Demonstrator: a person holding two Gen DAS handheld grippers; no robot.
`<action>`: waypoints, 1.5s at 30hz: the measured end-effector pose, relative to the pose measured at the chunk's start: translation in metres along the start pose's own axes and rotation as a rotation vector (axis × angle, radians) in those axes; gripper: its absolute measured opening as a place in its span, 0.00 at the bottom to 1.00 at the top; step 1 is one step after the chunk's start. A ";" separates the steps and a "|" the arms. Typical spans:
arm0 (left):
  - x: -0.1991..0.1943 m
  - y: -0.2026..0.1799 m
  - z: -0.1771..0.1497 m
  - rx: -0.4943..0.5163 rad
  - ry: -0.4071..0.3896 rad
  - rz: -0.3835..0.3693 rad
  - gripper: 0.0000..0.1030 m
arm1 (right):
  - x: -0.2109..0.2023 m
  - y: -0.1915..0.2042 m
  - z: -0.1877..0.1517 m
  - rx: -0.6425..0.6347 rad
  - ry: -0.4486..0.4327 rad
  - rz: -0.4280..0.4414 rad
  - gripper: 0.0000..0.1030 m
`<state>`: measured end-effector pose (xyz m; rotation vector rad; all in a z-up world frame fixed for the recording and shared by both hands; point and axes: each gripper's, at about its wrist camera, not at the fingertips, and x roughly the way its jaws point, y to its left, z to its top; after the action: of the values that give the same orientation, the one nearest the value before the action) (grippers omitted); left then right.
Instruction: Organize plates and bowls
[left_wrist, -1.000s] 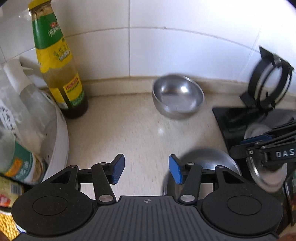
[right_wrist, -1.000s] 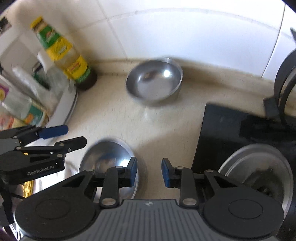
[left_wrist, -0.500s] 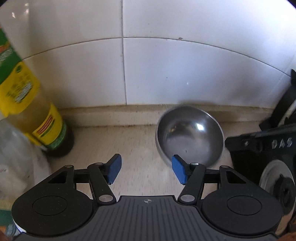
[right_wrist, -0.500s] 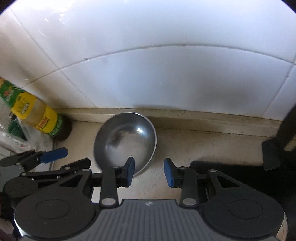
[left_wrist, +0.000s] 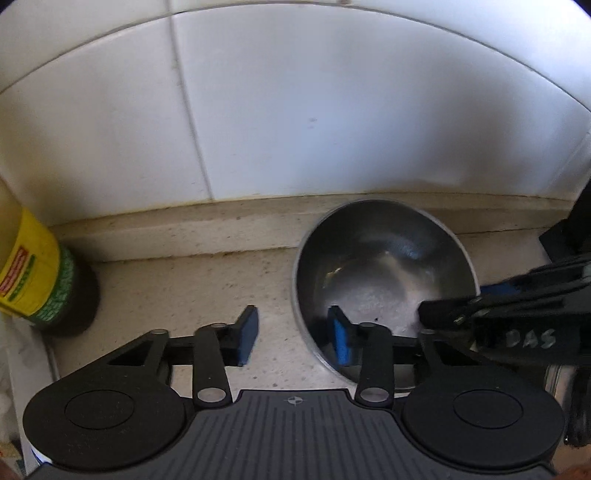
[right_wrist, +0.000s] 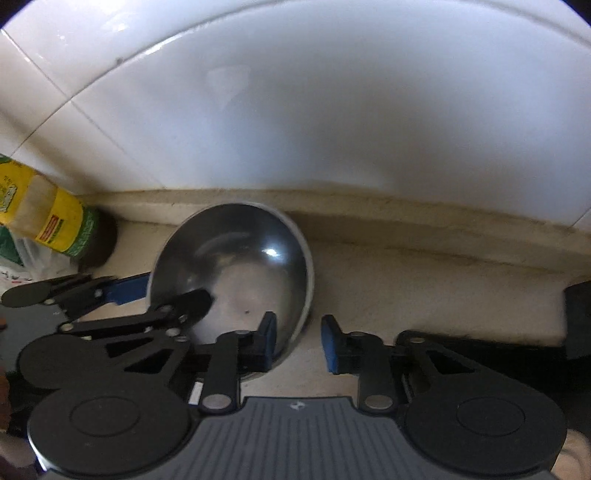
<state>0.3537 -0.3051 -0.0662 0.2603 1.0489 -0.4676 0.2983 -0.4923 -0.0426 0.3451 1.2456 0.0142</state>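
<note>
From the left wrist, the left claw (left_wrist: 293, 338) is closing astride the near-left rim of the steel bowl (left_wrist: 384, 277) on the tabletop (left_wrist: 177, 284), 1 pad inside, 1 outside, neither visibly pressing; the right claw (left_wrist: 491, 306) reaches in from the right. From the right wrist, the right claw (right_wrist: 298, 341) is closing across the bowl's (right_wrist: 236, 258) right rim, gaps showing at both pads; the left claw (right_wrist: 159, 293) straddles the left rim.

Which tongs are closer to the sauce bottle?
Left. The left tongs straddle the steel bowl's rim on the side facing the sauce bottle; the right tongs straddle the far rim. Both are closing.
</note>
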 end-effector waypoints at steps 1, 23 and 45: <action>0.000 -0.002 -0.001 0.008 0.003 -0.006 0.38 | 0.002 0.001 -0.001 -0.004 0.000 -0.002 0.44; -0.072 0.000 -0.028 0.075 -0.073 -0.028 0.29 | -0.054 0.019 -0.023 -0.070 -0.050 0.012 0.41; -0.176 -0.014 -0.125 0.176 -0.118 -0.055 0.38 | -0.137 0.080 -0.135 -0.145 -0.086 -0.030 0.41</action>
<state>0.1779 -0.2209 0.0281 0.3563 0.9025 -0.6189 0.1423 -0.4096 0.0680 0.1994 1.1576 0.0631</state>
